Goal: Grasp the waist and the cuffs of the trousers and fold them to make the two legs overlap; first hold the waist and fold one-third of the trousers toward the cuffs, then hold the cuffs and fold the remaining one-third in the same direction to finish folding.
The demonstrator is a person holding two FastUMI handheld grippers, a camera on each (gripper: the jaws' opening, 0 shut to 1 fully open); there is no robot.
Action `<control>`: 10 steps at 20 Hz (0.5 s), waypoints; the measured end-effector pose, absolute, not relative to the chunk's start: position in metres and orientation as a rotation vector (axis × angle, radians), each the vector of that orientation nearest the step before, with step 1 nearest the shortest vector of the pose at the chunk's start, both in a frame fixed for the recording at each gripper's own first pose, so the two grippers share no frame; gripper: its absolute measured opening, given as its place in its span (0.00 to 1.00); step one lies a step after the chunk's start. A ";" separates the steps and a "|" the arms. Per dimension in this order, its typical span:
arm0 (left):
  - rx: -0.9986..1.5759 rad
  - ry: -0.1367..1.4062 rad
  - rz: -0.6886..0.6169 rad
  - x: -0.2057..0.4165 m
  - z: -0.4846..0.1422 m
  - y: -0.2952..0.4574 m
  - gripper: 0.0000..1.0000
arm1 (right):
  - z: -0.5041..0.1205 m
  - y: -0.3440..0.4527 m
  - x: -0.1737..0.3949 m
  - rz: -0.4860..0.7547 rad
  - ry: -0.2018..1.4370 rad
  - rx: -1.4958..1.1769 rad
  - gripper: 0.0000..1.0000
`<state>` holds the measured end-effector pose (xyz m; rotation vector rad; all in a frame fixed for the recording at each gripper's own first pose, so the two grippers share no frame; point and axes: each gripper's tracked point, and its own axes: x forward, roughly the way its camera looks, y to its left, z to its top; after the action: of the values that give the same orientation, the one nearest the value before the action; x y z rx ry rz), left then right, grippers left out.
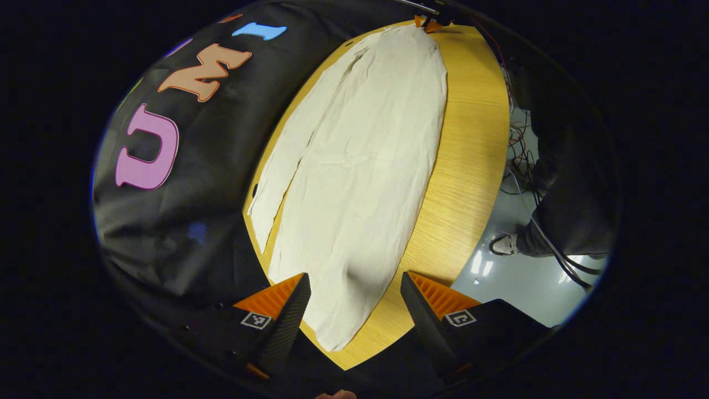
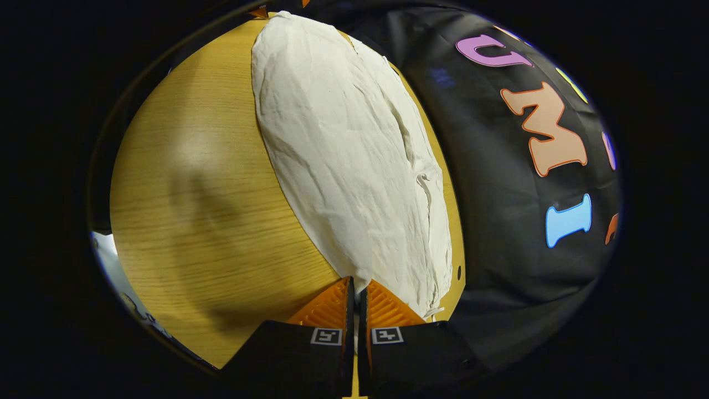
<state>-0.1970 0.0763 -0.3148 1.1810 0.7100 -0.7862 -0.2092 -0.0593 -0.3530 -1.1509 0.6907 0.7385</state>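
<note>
Cream-white trousers (image 1: 354, 166) lie stretched flat along the wooden table (image 1: 471, 166), one leg folded over the other, beside the booth's black wall. Left gripper (image 1: 354, 302) hangs spread wide above the near end of the cloth, gripping nothing. Right gripper (image 2: 355, 296) at the opposite end has its fingers pinched together on the trousers' edge, low against the table. A person's shoe (image 1: 503, 244) stands on the grey floor (image 1: 515, 282) among cables (image 1: 520, 160).
</note>
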 end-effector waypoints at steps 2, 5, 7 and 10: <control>1.198 0.698 -0.798 -0.191 -0.317 0.074 0.97 | -0.352 -0.058 -0.210 0.738 0.688 -1.153 0.05; 1.241 0.683 -0.813 -0.182 -0.319 0.072 0.93 | -0.353 -0.059 -0.209 0.736 0.681 -1.159 0.05; 1.284 0.665 -0.821 -0.171 -0.323 0.071 0.89 | -0.353 -0.059 -0.209 0.731 0.676 -1.165 0.05; 1.309 0.659 -0.821 -0.162 -0.328 0.069 0.82 | -0.353 -0.059 -0.208 0.722 0.671 -1.168 0.05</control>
<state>-0.1617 0.0690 -0.3278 1.3089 0.6591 -0.8211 -0.2084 -0.0586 -0.3529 -1.1679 0.6709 0.7225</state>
